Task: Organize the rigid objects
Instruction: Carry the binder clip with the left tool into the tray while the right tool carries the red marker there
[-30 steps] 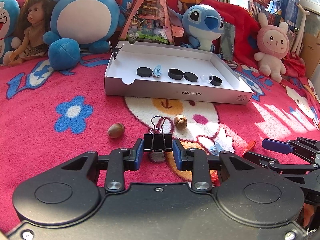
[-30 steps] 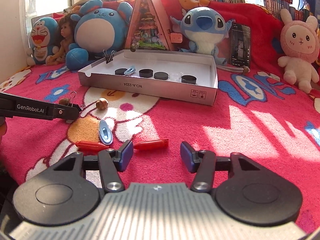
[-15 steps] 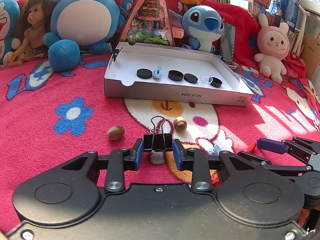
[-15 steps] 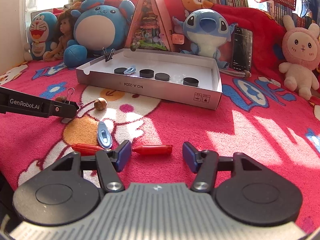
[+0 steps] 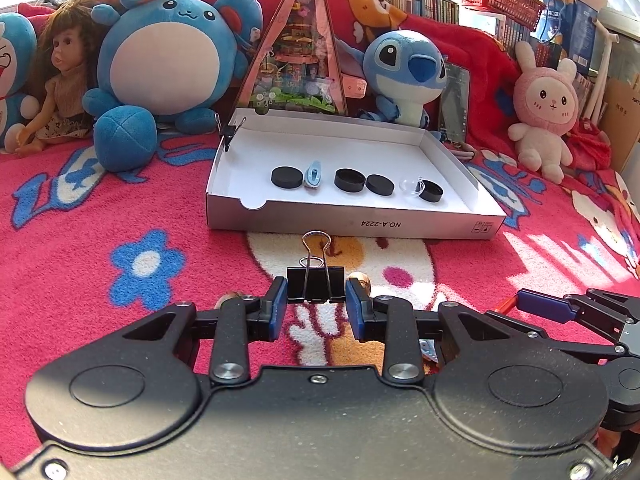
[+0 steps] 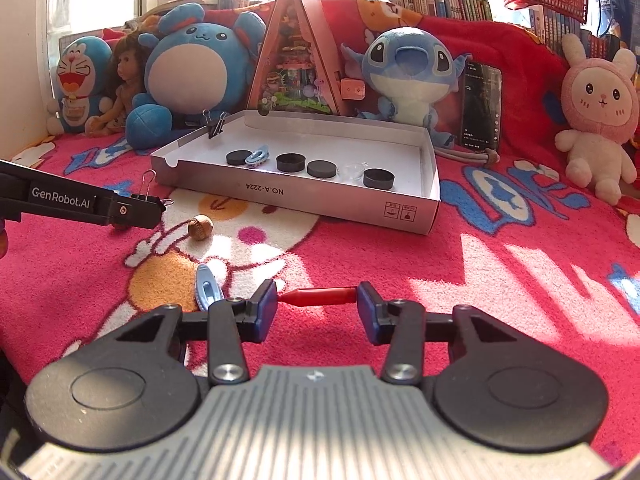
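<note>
You worked over a red fleece blanket printed with cartoon figures and patched with sunlight. Plush toys, a doll and a triangular miniature house lined its far edge, with bookshelves behind them. In front of the toys lay a shallow white cardboard box, holding a row of black discs, with a small binder clip pinched on its far left corner.

Your left gripper was clamped on a black binder clip, blue pads pressed to its two sides, just above the blanket, near the box's front wall. The clip's wire handles stood up and away from you, toward the box.

Your right gripper was closing its jaws around a red pointed piece lying flat on the blanket. Its long axis ran left to right between the pads, tapered tip to the left; whether the pads yet touched it I cannot tell. A blue clip lay just left, an acorn-like nut farther off.
</note>
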`<control>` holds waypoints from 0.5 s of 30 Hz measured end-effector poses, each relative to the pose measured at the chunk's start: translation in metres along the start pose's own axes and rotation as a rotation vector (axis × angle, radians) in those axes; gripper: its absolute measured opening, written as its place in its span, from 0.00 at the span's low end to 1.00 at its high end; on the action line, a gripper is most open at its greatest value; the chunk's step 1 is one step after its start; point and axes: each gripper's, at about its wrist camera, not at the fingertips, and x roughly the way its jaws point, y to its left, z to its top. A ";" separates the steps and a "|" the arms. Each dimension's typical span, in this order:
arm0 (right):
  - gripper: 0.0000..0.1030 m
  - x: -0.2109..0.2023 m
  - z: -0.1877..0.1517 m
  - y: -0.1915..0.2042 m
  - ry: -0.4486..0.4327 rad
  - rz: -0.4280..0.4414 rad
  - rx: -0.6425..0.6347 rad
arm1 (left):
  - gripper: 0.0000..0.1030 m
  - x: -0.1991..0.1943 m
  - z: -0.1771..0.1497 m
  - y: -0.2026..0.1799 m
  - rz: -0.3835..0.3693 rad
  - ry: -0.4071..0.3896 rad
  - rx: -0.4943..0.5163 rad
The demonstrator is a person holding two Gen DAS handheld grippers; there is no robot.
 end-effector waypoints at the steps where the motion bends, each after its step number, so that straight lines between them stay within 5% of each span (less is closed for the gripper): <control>1: 0.48 0.000 0.003 -0.001 -0.004 -0.006 0.006 | 0.29 0.000 0.003 0.000 0.000 -0.004 0.000; 15: 0.48 0.015 0.047 -0.027 -0.018 -0.049 0.119 | 0.29 0.019 0.059 0.007 0.021 -0.047 -0.030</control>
